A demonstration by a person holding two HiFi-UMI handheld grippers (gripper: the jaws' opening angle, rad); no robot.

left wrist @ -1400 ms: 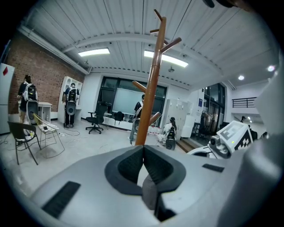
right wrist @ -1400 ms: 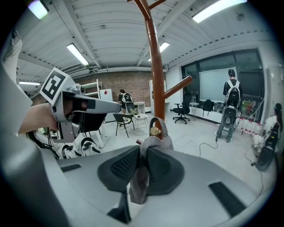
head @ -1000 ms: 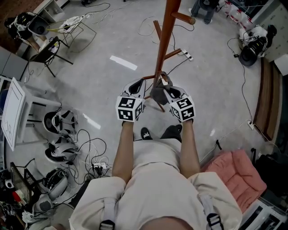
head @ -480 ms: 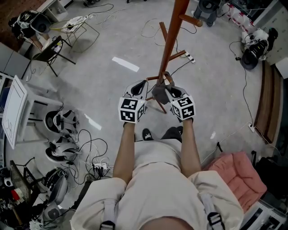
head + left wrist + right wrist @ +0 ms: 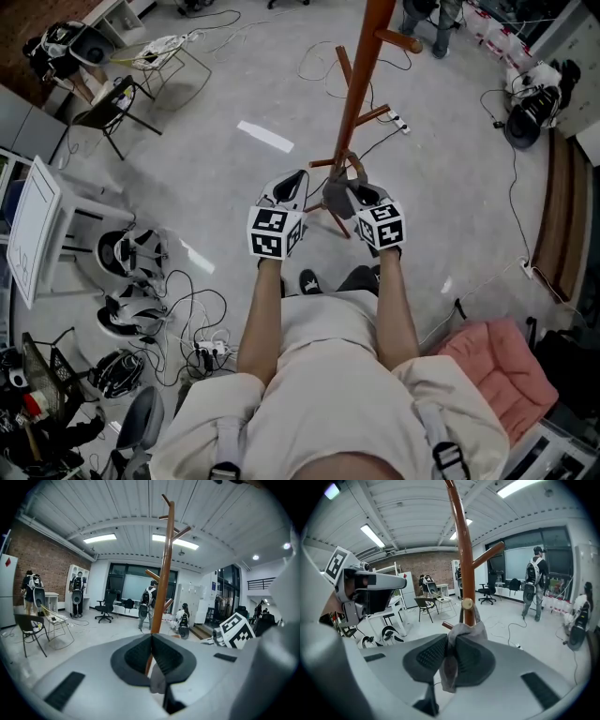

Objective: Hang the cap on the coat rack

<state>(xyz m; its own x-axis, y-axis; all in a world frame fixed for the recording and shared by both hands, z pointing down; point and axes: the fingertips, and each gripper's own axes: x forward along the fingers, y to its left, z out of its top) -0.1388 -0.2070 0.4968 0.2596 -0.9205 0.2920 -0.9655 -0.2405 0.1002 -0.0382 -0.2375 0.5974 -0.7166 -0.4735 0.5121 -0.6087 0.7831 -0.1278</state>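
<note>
Jaws just easing, my right gripper [image 5: 449,640] pinches the grey fabric cap [image 5: 469,631], draped on a peg [image 5: 467,603] of the brown wooden coat rack [image 5: 461,541]. Release should finish.

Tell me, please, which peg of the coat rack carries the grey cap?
The peg whose pale round end faces the right gripper view; the cap has its strap looped over it. The other pegs are bare.

Coat rack [image 5: 361,84] top cut off at upper edge; cap [image 5: 336,194] partly hidden behind right gripper [image 5: 356,190].
</note>
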